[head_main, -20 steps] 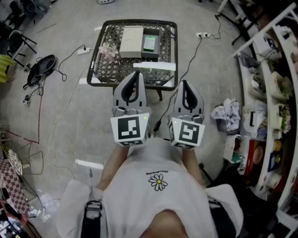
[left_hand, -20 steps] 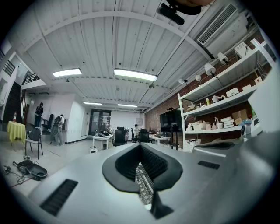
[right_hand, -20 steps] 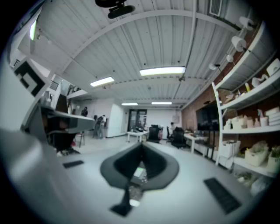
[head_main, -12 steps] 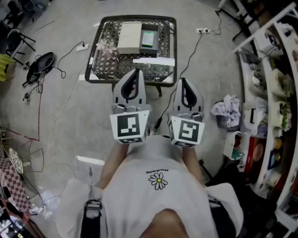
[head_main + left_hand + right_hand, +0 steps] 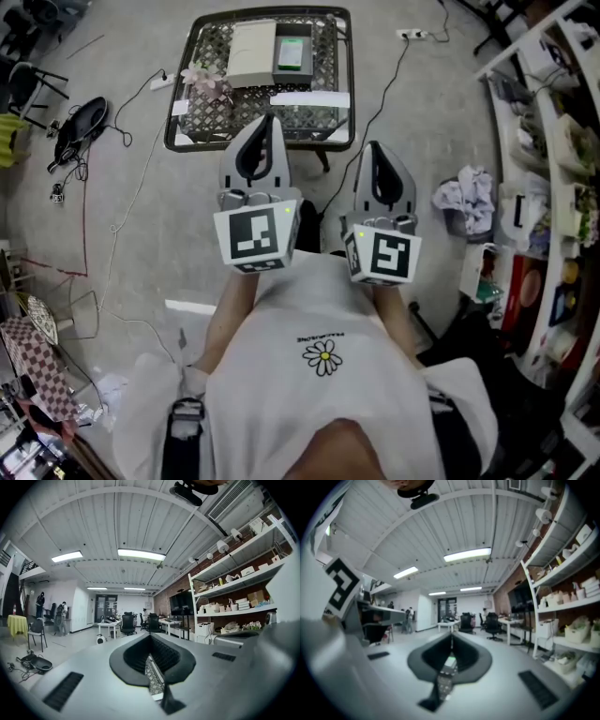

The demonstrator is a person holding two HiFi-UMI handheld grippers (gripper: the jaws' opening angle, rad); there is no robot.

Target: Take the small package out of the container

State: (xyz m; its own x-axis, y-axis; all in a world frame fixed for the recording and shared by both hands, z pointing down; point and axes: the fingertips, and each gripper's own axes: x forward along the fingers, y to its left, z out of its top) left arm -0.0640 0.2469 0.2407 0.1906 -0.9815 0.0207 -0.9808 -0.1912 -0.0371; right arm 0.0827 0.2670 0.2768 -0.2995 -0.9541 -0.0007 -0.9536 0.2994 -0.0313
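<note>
Fingers [image 5: 89, 667] of the left gripper [image 5: 266, 127] are pressed together with nothing between them, and the right gripper [image 5: 376, 152] is likewise closed and empty. Both are held up at the person's chest, on the near side of the surface [image 5: 184, 142]. Each gripper's cube shows a black-and-white square marker and no letters. The white shirt [image 5: 323, 403] bears a daisy print with a line of small writing above it, too small to read.

The small package [image 5: 292, 53] has a green face with a pale band. Whatever is printed on it is too small to make out. It lies in a dark container [image 5: 306, 67] at the far edge of the lattice-topped surface, right of the middle and just beside a flat white box [image 5: 251, 52]. Pink flowers [image 5: 208, 81] sit at the left edge, and a white strip [image 5: 309, 99] lies along the near edge.
</note>
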